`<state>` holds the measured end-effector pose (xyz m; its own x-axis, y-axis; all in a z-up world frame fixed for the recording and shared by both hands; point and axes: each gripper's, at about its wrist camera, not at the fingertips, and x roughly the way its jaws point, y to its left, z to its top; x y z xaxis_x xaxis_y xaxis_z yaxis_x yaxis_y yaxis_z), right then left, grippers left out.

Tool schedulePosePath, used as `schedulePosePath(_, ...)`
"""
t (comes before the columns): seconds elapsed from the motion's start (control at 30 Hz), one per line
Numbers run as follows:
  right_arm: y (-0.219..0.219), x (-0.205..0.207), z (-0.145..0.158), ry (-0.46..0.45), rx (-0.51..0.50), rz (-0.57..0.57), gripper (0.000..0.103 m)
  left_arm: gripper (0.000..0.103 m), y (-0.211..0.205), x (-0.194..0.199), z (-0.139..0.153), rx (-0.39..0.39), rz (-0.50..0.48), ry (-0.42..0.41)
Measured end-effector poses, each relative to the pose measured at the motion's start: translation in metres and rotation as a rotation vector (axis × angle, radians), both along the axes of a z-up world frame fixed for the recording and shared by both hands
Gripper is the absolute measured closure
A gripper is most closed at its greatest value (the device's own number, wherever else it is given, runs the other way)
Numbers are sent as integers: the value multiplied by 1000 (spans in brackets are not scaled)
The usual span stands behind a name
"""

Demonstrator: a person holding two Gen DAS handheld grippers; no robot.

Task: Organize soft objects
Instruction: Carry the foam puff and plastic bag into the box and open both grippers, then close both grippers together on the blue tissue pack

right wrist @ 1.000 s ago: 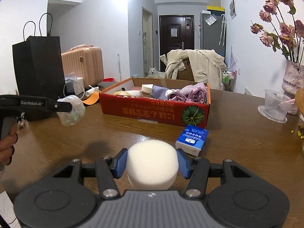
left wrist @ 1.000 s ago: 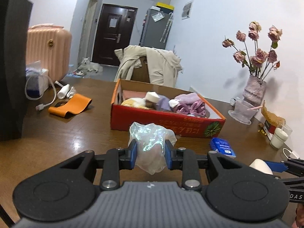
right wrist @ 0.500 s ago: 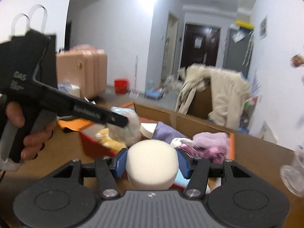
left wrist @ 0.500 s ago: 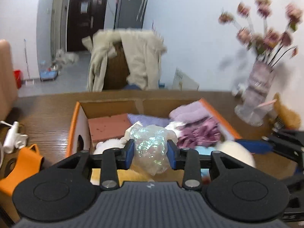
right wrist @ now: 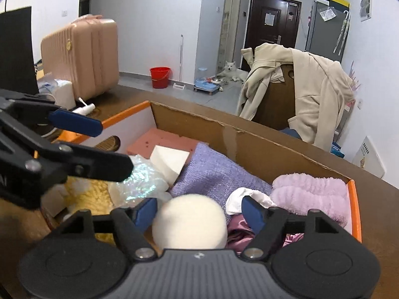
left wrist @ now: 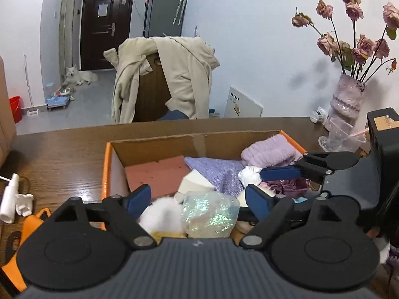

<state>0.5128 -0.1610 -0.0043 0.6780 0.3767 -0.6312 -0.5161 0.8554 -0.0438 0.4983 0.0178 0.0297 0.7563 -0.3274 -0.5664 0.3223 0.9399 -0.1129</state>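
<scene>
Wrist views: left tool opening off iridescent bag, right tool opening off foam ball.

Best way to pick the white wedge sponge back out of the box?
Pinch the white wedge sponge across its thick cut end, coming from above: that end tilts up clear of the purple knit cloth, while its lower end is wedged among neighbours.
</scene>
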Motion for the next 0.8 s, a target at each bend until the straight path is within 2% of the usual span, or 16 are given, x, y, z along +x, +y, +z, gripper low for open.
schedulePosePath(0.13,-15,-15,23,-48,1,-26,29,19,3,-19,20,0,19,-46)
schedulePosePath(0.27,-38,-47,62,-129,12,-53,29,19,6,-52,46,5,33,-105)
schedulePosePath(0.37,-59,-84,95,-201,11,-70,26,19,7,-85,69,21,60,-156)
schedulePosePath(0.53,-94,-154,131,-300,27,-84,20,16,5,-150,95,37,88,-234)
schedulePosePath(0.63,-112,-196,134,-333,55,-72,17,12,-4,-199,97,45,113,-277)
schedulePosePath(0.8,-138,-269,107,-336,116,-32,17,8,-26,-275,73,16,139,-287)
